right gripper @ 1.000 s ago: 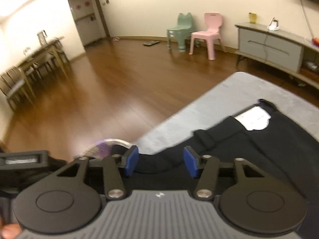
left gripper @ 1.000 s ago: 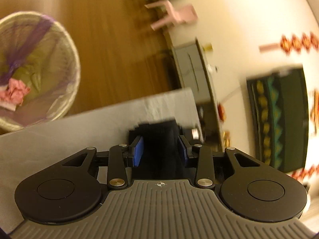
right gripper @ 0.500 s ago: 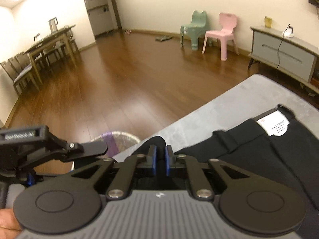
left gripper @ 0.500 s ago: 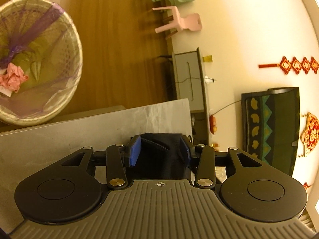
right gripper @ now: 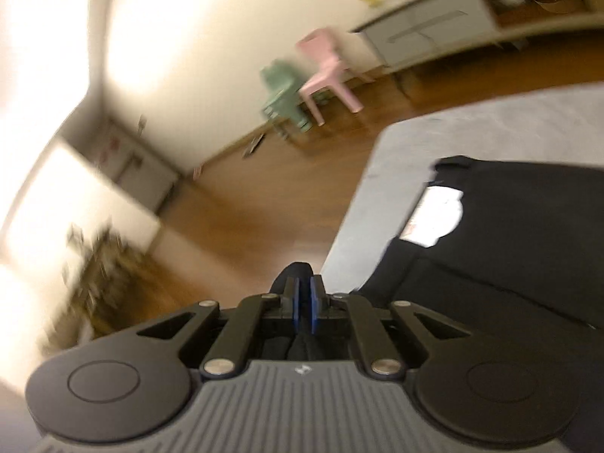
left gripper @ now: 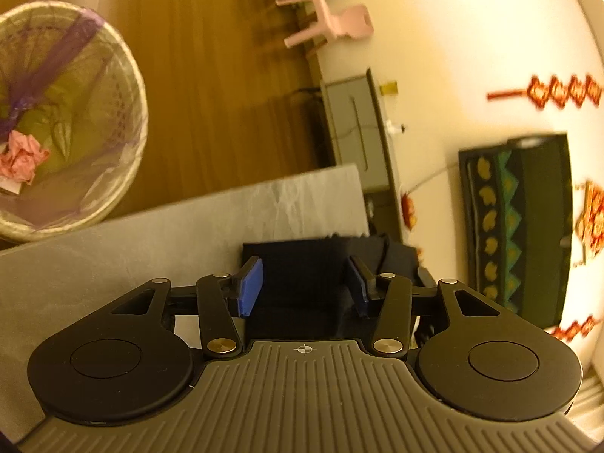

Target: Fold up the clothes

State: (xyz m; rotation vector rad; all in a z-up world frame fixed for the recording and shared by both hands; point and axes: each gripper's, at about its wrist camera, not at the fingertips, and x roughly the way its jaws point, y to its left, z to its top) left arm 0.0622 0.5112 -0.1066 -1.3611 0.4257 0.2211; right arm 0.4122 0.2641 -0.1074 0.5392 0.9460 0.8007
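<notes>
Wastebasket (left gripper: pixel 124 173): sat at the upper left of the left wrist view, on the wood floor, lined with a clear bag and holding a crumpled pink paper (left gripper: pixel 22 158).
Grey surface (left gripper: pixel 151 234): ran across the middle of that view, from the left edge to past centre.
Left gripper (left gripper: pixel 304 287): sat low at centre with its blue pads wide apart; the black garment (left gripper: pixel 302 264) lay between and beyond them, and I could not tell whether either pad touched the cloth.
Cabinet (left gripper: pixel 351 128): stood right of centre against the wall, with a pink chair (left gripper: pixel 328 26) above it in the frame.
Right wrist view: blurred throughout.
Right gripper (right gripper: pixel 302 302): sat low at centre, pads drawn almost together with a fold of black cloth pinched between them and rising just above the tips.
Black garment (right gripper: pixel 509 245): spread over the right half of this view on the grey surface (right gripper: pixel 490 128).
White label (right gripper: pixel 434 219): lay on the garment at centre right.
</notes>
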